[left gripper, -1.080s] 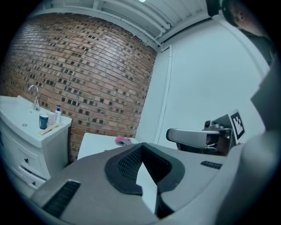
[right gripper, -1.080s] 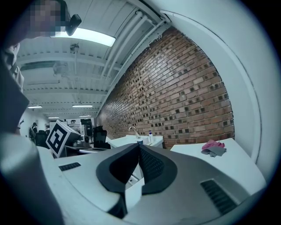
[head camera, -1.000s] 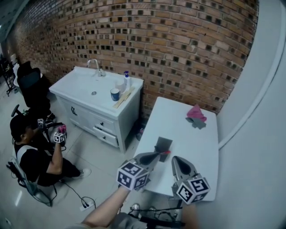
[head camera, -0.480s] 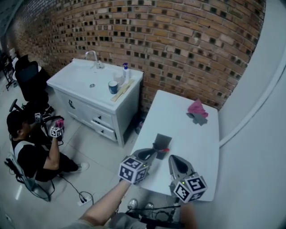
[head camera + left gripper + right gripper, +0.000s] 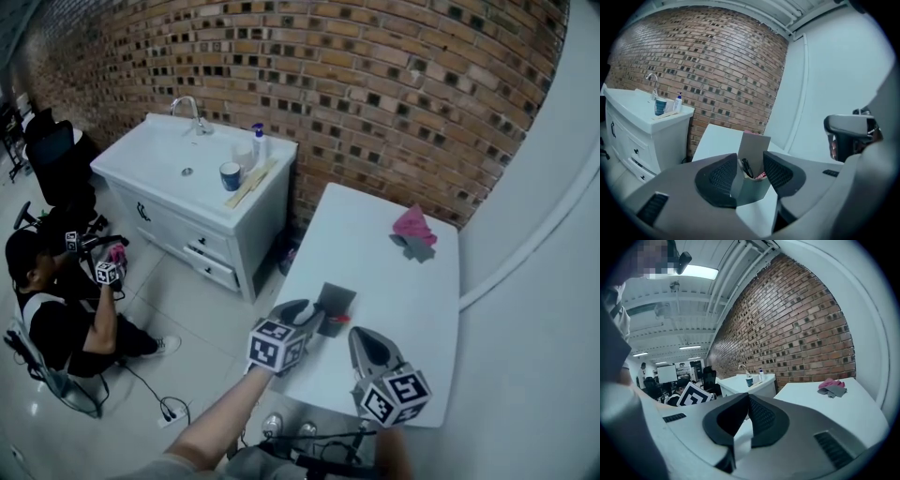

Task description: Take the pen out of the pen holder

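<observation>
Your left gripper [image 5: 750, 157] is at the near-left edge of the white table [image 5: 412, 300], jaws opening, w/ the grey pen holder [image 5: 752, 190] standing btwn them; the pads flank its side walls, no clamp on it. That holder has a tall back panel and a low front, and it sits near the table's near-left corner. Black pen [image 5: 746, 168] leans inside it, tip end up, beside sth red [image 5: 761, 176] that's too small to ID. From the head view the left gripper [image 5: 314, 316] comes in from the near left, marker cube facing up. Your right gripper [image 5: 360, 336] hangs just right of the holder and a bit nearer, apart from it; in its own view the right jaws are pressed together at the tips w/ nothing btwn them. Pink cloth [image 5: 411, 227] lies on a grey one [image 5: 418, 253] at the table's far right. Left of the table: white sink cabinet [image 5: 159, 178] w/ a blue cup [image 5: 230, 175], against the brick wall [image 5: 375, 94]. Far left, a person [image 5: 56, 309] sits low on the floor.
</observation>
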The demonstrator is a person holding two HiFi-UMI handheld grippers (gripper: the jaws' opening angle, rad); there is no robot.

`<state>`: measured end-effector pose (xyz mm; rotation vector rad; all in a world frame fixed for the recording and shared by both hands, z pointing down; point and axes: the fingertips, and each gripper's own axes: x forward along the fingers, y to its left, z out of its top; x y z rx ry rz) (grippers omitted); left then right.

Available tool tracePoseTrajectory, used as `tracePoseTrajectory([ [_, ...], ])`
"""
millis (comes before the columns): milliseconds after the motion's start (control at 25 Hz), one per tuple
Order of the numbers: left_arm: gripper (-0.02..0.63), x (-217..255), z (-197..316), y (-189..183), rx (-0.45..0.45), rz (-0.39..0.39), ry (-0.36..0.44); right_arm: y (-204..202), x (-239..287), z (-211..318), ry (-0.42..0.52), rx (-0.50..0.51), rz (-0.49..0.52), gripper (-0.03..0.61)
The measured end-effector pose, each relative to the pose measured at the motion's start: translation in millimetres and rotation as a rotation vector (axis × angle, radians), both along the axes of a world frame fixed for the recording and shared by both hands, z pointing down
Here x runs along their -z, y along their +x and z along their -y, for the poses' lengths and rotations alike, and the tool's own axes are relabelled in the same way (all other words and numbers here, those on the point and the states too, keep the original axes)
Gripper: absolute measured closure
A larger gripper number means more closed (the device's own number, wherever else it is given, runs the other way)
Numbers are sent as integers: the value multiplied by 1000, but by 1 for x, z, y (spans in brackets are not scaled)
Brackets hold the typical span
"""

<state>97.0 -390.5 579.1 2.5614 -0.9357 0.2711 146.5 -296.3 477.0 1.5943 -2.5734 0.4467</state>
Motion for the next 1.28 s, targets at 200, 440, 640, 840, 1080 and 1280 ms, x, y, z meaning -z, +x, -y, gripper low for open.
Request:
tracePoseTrajectory([
  [200,449,-15,8,11,-7,26,-26,13,-4,1,-15,-17,-7,578],
  [440,451,-20,10,15,-4,59,-24,24,-5,0,-14,-27,1,578],
  [640,540,-18,8,11,25,89,4,26,-6,-2,-21,-36,8,578],
  [840,554,-12,5,12,16,79,23,27,-5,-4,-15,-41,17,578],
  [1080,563,14,0,8,24,69,102,29,1,-10,-2,-53,26,578],
  [1280,563,44,-9,-2,29,37,152,27,8,-14,22,-54,36,578],
])
